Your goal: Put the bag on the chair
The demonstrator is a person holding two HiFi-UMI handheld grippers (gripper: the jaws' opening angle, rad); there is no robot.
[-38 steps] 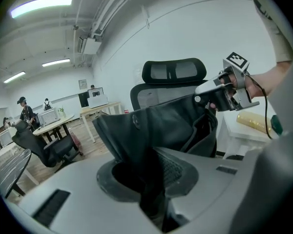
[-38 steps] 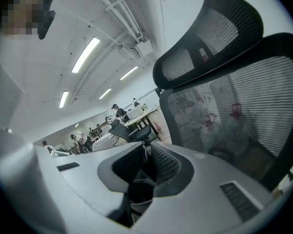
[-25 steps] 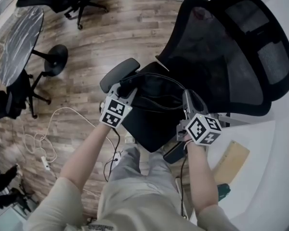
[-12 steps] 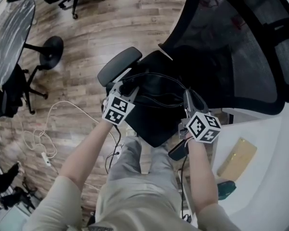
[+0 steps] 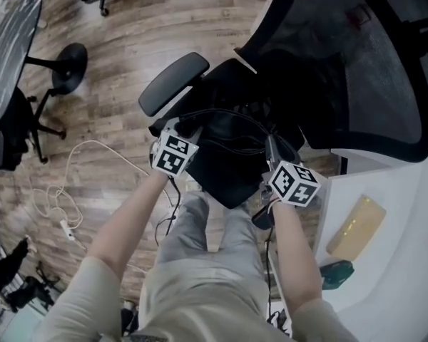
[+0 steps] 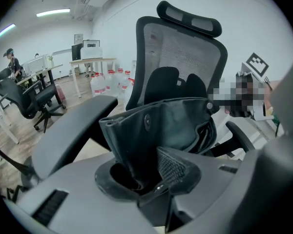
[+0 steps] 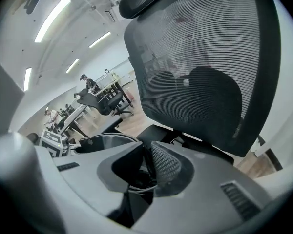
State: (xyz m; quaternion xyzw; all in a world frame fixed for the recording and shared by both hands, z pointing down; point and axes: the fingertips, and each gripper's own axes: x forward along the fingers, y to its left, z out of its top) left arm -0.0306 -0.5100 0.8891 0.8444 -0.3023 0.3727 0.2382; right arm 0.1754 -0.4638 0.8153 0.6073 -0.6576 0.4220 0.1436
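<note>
- Overhead, the black bag (image 5: 232, 144) is hard to separate from the black seat (image 5: 232, 192) of the chair (image 5: 357, 70) under it. Only its thin straps (image 5: 228, 112) and a slightly paler rim mark it out.
- Whether its bottom rests on the seat or hangs just above cannot be told, since both gripper views lose the bag's lower part behind their own jaws.
- At the top and right edges of the head view the chair's mesh back is cut off.
- Over the middle of the seat, the bag sits forward of the backrest, between the armrest (image 5: 172, 84) at the seat's left edge and the seat's right edge.
- It stands upright with its open mouth facing up. Its long axis runs across the seat from one gripper to the other, one end towards each side edge.
- At the end near the armrest, the left gripper (image 6: 144, 172) has its jaws partly apart and opening. The bag's folded end wall hangs between them and seems to lean on the textured pad (image 6: 173, 165), with a dark gap on the other side.
- At the opposite end, the right gripper (image 7: 144, 168) has its jaws narrow and clamped on the bag's edge, with thin straps pinched in the gap.
</note>
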